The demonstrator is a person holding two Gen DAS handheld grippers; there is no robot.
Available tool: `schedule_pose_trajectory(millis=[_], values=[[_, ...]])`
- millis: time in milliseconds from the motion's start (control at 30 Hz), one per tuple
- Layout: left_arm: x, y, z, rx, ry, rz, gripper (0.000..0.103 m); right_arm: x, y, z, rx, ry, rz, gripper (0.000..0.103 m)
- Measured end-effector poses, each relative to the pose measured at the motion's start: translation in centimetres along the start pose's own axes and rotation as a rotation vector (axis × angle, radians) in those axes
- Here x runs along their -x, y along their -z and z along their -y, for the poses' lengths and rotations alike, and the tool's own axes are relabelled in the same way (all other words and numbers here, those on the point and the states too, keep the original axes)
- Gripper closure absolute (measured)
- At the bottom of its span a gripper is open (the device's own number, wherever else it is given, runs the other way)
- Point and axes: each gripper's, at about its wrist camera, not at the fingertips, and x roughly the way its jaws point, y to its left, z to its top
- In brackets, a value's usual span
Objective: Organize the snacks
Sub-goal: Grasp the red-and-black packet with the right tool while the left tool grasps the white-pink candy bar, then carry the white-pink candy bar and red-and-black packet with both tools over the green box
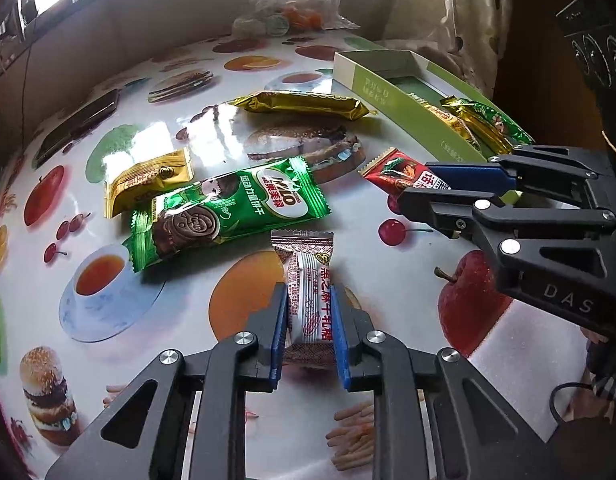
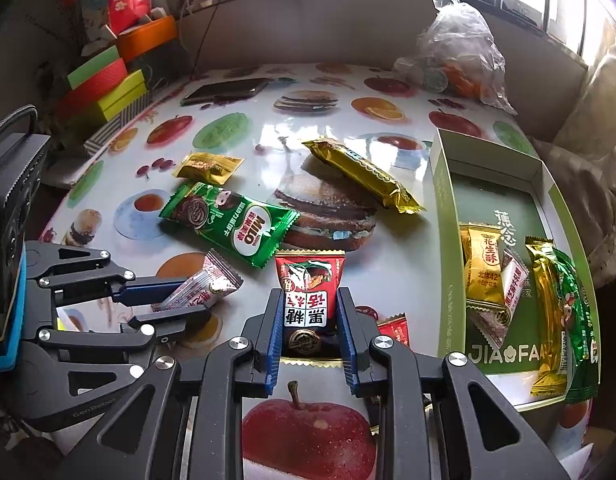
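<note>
Left tool [image 1: 308,320] clamped on the white-and-brown candy packet [image 1: 310,300], pads pressed against both long sides, packet pointing straight ahead along the fingers. Right tool [image 2: 310,320] clamped on the red candy packet [image 2: 310,292] the same way, top of the packet sticking out beyond the fingertips. Both packets low over the table [image 1: 388,168] or resting on it; cannot tell which.

Ahead of the left tool and slightly to its left: green Milo biscuit pack [image 1: 227,208], with a small gold packet [image 1: 147,180] just beyond, touching or overlapping it. Farther ahead: long gold bar [image 1: 303,106]. To the right of the right tool: green box [image 2: 448,240], already holding several snacks — a gold peanut packet [image 2: 484,272], another white packet, a gold bar and a green pack leaning on the near-right rim.

Likely step: carry both packets to the box.

Risks from here:
- Slippery film and soft filling: possible slide out of either grip on the lift, more so for the red packet, held near its lower half.
- Two tools close together: likely collision if both head for the box at once.
- Crowded near-right corner of the box: a drop there could knock the leaning packs over the rim.
- Low travel could snag the box wall.
</note>
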Motion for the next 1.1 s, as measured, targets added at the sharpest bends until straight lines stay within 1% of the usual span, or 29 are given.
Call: schedule_pose_trajectory(millis=[267,533,833,1100], values=[[0.9,-0.4,-0.1,0.013,-0.004,0.027,0.082,0.3,0.0,0.3,-0.008,0.004,0.009,0.079],[2.1,-1.9,-0.1,0.029,-0.009,0.065,0.082,1.5,-0.2,1.0,-0.025,0.014,0.032,0.079],[2.8,-4.1,1.2,0.015,0.003,0.109,0.082,2.7,-0.6,2.2,-0.053,0.032,0.059,0.079],[2.8,-5.8,2.6,-0.008,0.017,0.126,0.082,4.0,-0.7,4.2,-0.096,0.057,0.083,0.079]])
